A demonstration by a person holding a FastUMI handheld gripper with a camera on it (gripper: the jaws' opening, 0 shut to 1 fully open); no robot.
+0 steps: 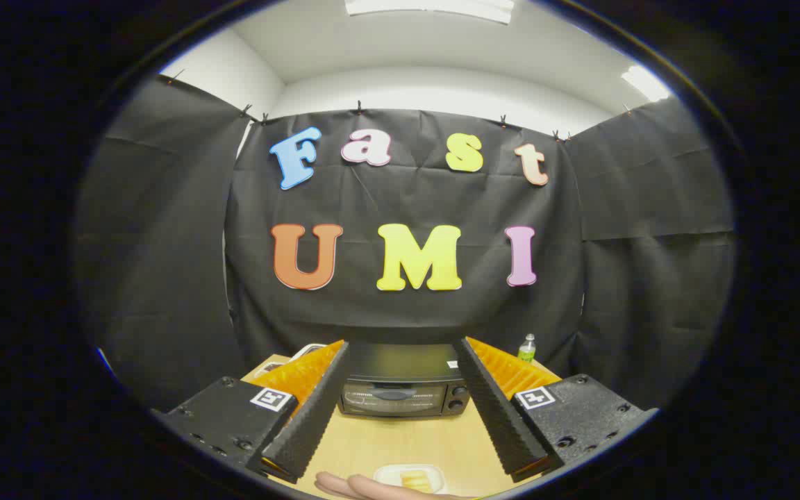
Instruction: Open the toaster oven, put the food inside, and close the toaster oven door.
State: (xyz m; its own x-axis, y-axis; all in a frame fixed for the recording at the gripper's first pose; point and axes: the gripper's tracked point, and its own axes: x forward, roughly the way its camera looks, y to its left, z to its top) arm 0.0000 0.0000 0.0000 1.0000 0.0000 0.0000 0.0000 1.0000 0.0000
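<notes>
Gripper (400, 389) wide open, holding nothing. Oven (403, 389) shut, dead ahead beyond the fingers on the worktop (400, 444), door facing it. Food (415, 479) on plate (386, 475) nearer, below, beside a hand (372, 488).

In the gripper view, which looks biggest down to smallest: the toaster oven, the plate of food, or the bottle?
1. Toaster oven, beyond the open fingers.
2. Plate, partly cut off and nearer the camera, so unsure.
3. Bottle.

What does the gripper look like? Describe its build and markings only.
The gripper has two long, straight fingers with ribbed inner faces, each on a blocky, textured mount with screw holes. Each mount carries a square black-and-white marker tag.
</notes>
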